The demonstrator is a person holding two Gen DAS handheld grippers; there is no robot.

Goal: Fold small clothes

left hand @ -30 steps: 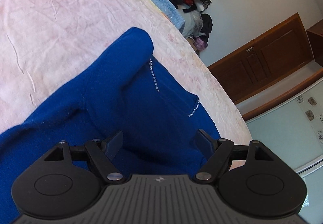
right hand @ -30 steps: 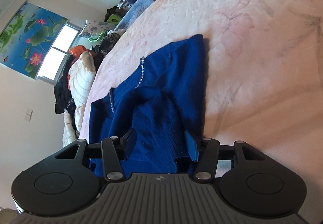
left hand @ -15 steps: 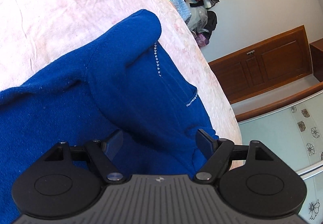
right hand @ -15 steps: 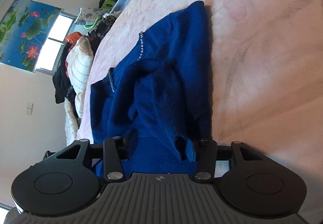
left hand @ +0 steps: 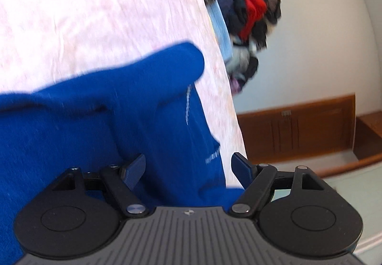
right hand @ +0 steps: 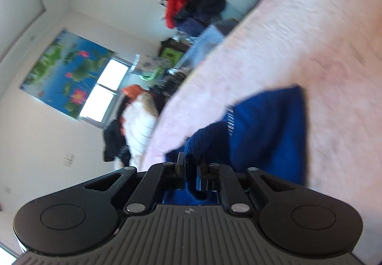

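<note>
Right gripper (right hand: 191,169) jaws, spread a second ago, are now pressed together on a ribbed fold of the blue sweater (right hand: 267,136), and that fold has lifted off the bedspread (right hand: 310,45). Left gripper (left hand: 188,169) remains spread as before, with sweater (left hand: 95,126) cloth lying between its fingers, none of it pinched. The garment lies crumpled at the near edge of the pink bedspread (left hand: 83,14), as earlier. Beyond the bed the clothes pile (right hand: 193,4) is unchanged, though both views are now blurred.
</note>
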